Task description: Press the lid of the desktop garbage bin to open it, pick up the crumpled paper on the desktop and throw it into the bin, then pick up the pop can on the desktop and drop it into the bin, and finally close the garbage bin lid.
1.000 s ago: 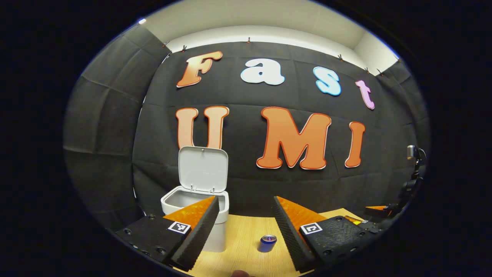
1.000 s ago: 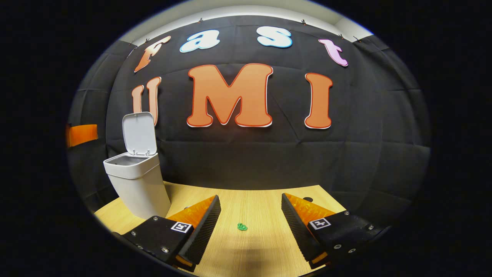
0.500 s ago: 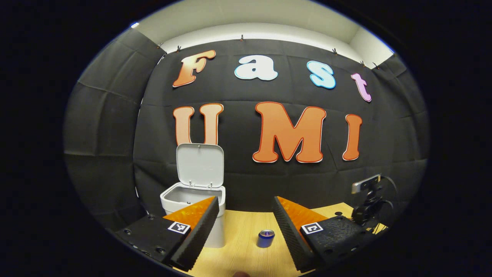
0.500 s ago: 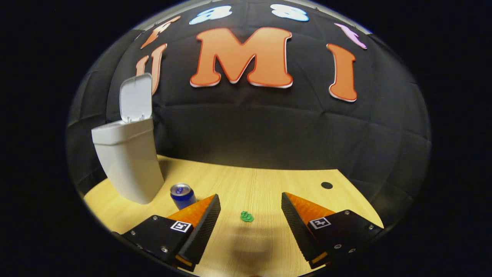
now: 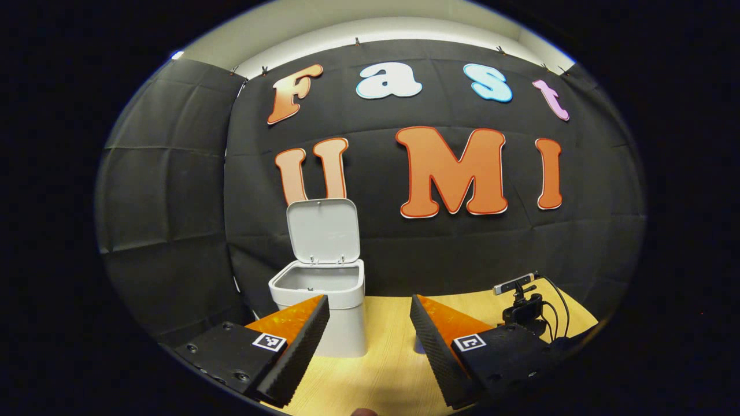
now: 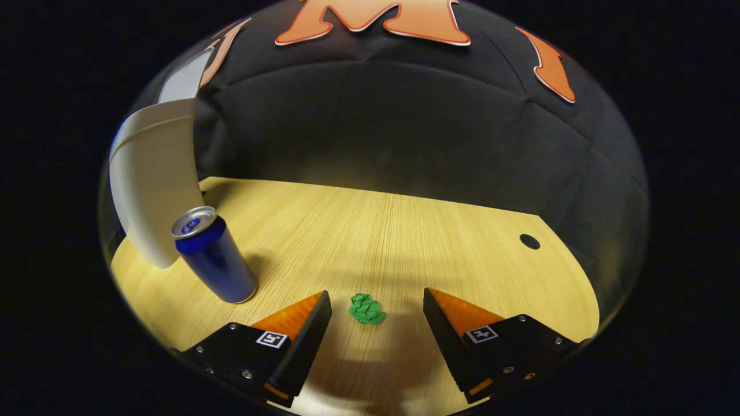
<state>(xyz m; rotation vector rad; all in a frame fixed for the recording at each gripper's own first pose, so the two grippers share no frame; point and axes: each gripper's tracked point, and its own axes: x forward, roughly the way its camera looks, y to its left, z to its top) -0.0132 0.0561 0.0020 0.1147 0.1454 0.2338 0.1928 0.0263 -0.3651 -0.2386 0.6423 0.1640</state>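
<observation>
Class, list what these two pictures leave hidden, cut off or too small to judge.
- Bin contents: left gripper view, its front wall blocks the inside.
- Bin base: left gripper view, left gripper finger covers a corner.
- Lid: right gripper view, cut off by the edge.
- Crumpled paper: too small to judge its folds.

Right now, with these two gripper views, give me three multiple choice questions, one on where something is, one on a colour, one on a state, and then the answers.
1. Where does the crumpled paper lie?
A. Inside the bin
B. On the desktop between the right claw's fingers
C. On top of the pop can

2. What colour is the body of the pop can?
A. Blue
B. Red
C. Yellow

3. How is the lid of the garbage bin?
A. Shut flat
C. Lying on the desktop
B. Standing open

Answers:
1 B: in the right gripper view the paper sits on the wood ahead of the open right claw.
2 A: its side is blue under a silver top.
3 B: the left gripper view shows the lid upright behind the open rim.
</observation>
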